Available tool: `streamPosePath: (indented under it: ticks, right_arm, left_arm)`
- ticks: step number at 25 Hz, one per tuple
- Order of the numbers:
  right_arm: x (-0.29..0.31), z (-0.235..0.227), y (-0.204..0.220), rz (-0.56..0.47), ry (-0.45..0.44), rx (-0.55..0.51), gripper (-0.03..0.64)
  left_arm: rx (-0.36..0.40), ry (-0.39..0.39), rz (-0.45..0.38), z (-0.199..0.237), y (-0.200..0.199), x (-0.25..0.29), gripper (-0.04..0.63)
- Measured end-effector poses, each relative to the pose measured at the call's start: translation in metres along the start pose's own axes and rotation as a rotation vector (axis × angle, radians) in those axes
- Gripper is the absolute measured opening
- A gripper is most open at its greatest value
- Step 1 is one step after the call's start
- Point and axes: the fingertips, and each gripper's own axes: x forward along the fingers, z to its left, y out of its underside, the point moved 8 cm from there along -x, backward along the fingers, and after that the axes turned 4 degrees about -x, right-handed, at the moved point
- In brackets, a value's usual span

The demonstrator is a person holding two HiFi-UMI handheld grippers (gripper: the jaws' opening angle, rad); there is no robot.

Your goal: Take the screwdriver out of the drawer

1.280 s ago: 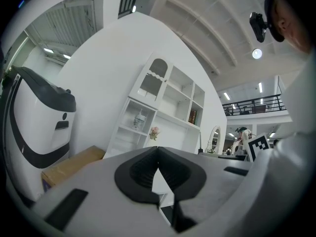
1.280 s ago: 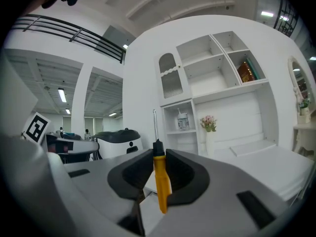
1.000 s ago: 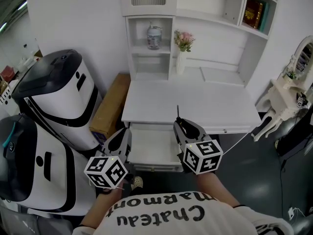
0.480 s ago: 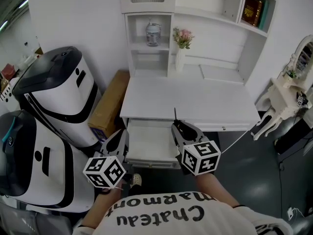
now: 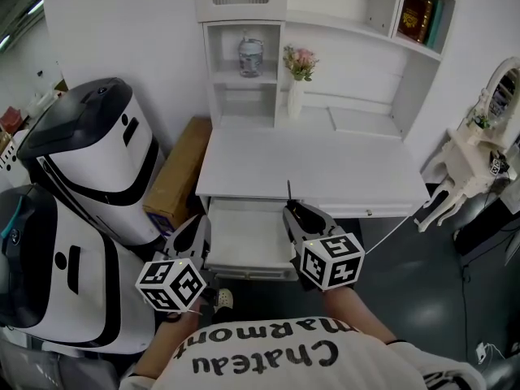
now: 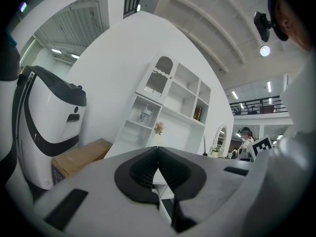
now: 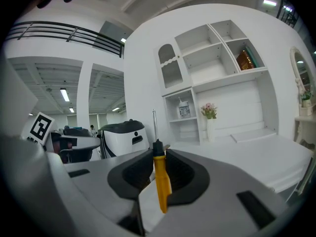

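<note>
My right gripper [image 5: 302, 216] is shut on a screwdriver [image 5: 288, 190], and its thin shaft stands up just above the desk's front edge. In the right gripper view the yellow handle [image 7: 161, 184] is pinched upright between the dark pads of the right gripper [image 7: 159, 154], with the black collar and metal shaft rising above them. Below both grippers the white drawer [image 5: 248, 238] is pulled open under the desk [image 5: 309, 169], and its visible floor looks bare. My left gripper [image 5: 197, 227] hovers at the drawer's left side, shut and empty, its tips meeting in the left gripper view [image 6: 158, 151].
Two large white-and-black machines [image 5: 89, 161] stand close on the left, with a cardboard box [image 5: 180, 173] between them and the desk. The hutch holds a jar [image 5: 250, 55], a flower vase [image 5: 297, 75] and books [image 5: 418, 15]. A small white dressing table [image 5: 475, 157] is at right.
</note>
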Motion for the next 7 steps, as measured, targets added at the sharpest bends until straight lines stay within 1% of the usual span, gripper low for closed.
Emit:
streamPosePath:
  ticks: [7]
  right_arm:
    - [0.0031, 0.0008, 0.001, 0.013, -0.008, -0.007, 0.089]
  left_arm:
    - [-0.006, -0.011, -0.005, 0.002, -0.0013, 0.0003, 0.023]
